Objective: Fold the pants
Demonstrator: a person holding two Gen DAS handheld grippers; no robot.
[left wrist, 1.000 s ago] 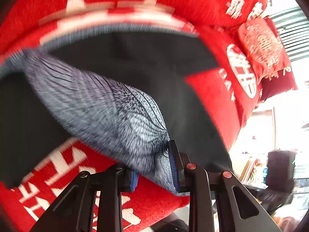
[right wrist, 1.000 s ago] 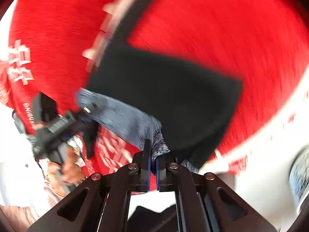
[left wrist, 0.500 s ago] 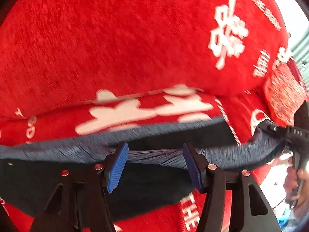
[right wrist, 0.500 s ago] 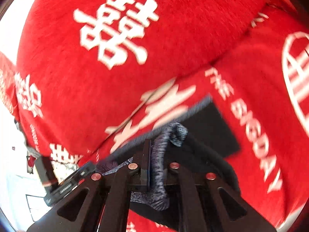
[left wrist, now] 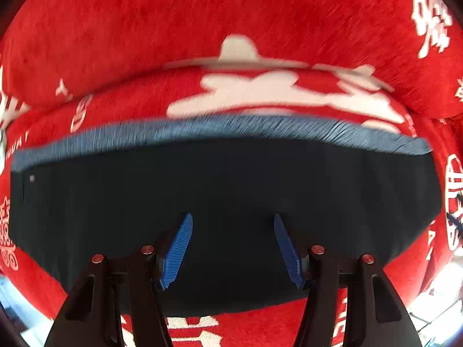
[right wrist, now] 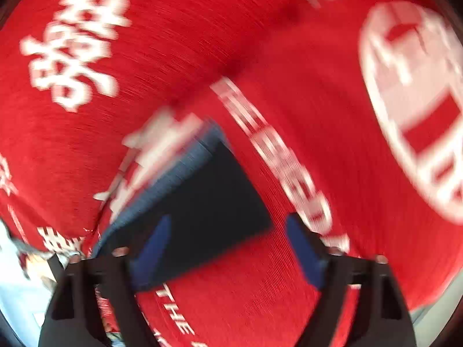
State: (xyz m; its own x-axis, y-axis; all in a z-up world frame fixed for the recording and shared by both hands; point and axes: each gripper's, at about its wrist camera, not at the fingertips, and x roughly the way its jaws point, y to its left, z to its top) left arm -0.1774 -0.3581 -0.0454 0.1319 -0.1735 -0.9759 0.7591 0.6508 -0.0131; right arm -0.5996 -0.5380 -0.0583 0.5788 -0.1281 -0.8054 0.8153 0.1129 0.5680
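The pants point(left wrist: 225, 185) lie flat on the red cover as a dark navy slab with a blue-grey ribbed band point(left wrist: 231, 127) along the far edge. My left gripper point(left wrist: 231, 251) is open and empty, its blue pads point(left wrist: 178, 248) spread just above the near part of the pants. In the right wrist view the pants point(right wrist: 214, 202) show as a dark wedge with the blue-grey band point(right wrist: 173, 179) on its left. My right gripper point(right wrist: 228, 248) is open and empty over the pants' near right corner. The right view is motion-blurred.
The pants rest on a red plush cover point(left wrist: 202, 29) with white characters point(left wrist: 275, 92) and lettering point(right wrist: 275, 156). A raised red backrest point(right wrist: 173, 29) stands behind. The cover's front edge and a pale floor point(left wrist: 434, 303) show at the lower right.
Both grippers let go of the blue-grey band and opened. The pants dropped flat onto the cover, and both grippers drew back toward the near edge.
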